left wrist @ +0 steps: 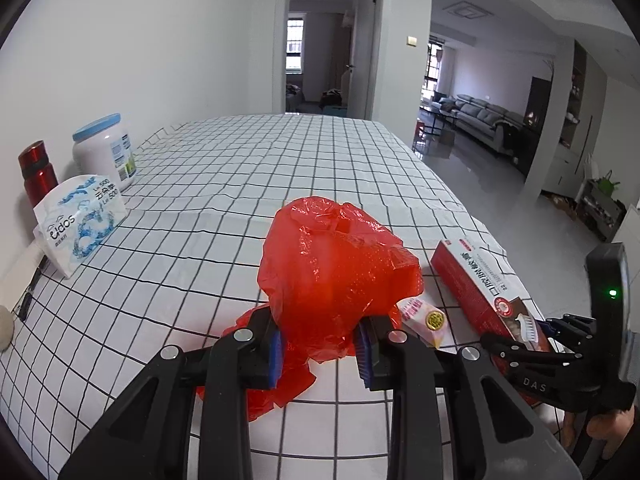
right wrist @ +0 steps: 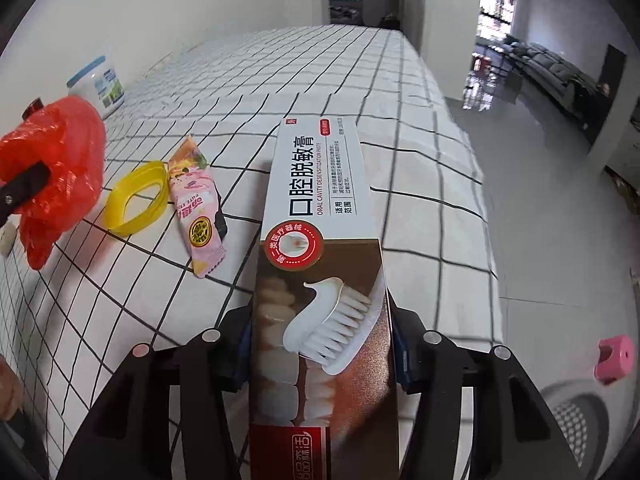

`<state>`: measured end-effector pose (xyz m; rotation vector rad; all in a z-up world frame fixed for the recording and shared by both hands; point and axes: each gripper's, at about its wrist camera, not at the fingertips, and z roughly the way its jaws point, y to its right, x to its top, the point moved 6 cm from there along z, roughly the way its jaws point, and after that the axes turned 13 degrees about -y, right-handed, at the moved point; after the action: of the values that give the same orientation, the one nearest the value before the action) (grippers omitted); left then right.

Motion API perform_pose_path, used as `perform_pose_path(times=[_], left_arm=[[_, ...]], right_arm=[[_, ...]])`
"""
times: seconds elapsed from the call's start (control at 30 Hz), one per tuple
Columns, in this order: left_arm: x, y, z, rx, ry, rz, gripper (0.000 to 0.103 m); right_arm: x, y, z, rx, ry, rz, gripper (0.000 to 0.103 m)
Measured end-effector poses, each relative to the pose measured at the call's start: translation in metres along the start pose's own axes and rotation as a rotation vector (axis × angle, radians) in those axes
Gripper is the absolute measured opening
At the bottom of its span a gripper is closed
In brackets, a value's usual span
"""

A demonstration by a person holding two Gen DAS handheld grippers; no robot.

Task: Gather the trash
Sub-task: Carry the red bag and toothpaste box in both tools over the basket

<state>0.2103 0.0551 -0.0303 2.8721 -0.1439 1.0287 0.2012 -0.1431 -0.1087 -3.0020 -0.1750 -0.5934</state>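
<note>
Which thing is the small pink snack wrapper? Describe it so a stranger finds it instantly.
Start at the checked tablecloth. The small pink snack wrapper lies flat there, between the yellow plastic ring and the long toothpaste box. Only it is pink, with a gold round seal and a zigzag end.

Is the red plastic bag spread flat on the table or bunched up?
Bunched up: the red plastic bag stands crumpled in a mound between the left gripper fingers, only its lower edge trailing on the checked tablecloth.
</note>
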Motion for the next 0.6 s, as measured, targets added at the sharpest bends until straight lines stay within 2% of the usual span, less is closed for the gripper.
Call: perform_pose_path(times=[0.33,0.6], left_arm=[[-0.012,0.032,-0.011,-0.056,0.000,0.063,0.028],[-0.034,0.073,-0.046,-0.101,0.029,0.138,0.028]], right_arm=[[-0.043,0.011,-0.056,-0.003,0.120,0.111,0.051],[-0.098,0.035,-0.094,-0.054,0.167,0.203,0.051]])
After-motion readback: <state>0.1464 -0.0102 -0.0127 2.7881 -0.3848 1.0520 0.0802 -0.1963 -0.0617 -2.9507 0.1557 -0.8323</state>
